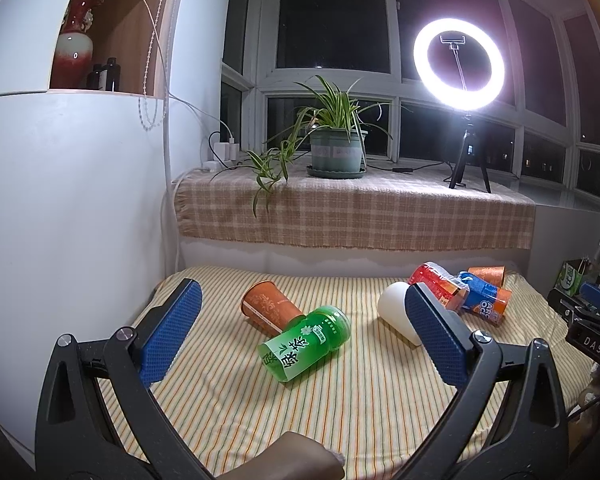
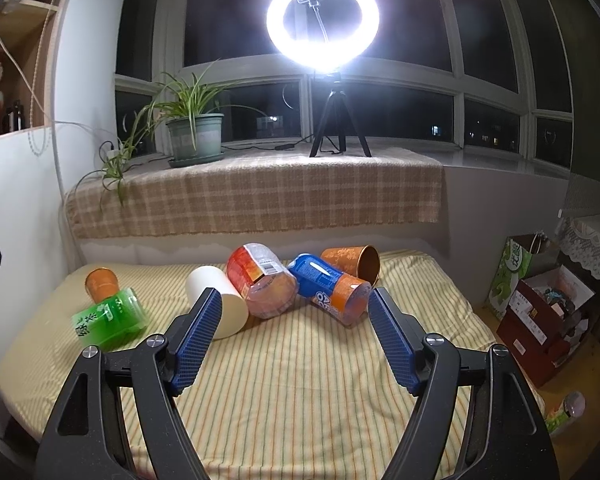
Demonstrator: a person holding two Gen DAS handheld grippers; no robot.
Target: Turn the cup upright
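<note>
Several cups lie on their sides on a striped cloth. In the left wrist view a green cup lies against an orange cup; a white cup, a red cup, a blue-orange cup and another orange cup lie to the right. My left gripper is open and empty, hovering before the green cup. In the right wrist view my right gripper is open and empty, near the white cup, red cup and blue-orange cup. The green cup lies at the left.
A checked cloth covers the sill behind, with a potted plant and a ring light on a tripod. A white cabinet stands left. Boxes and a green bag sit on the floor right of the table.
</note>
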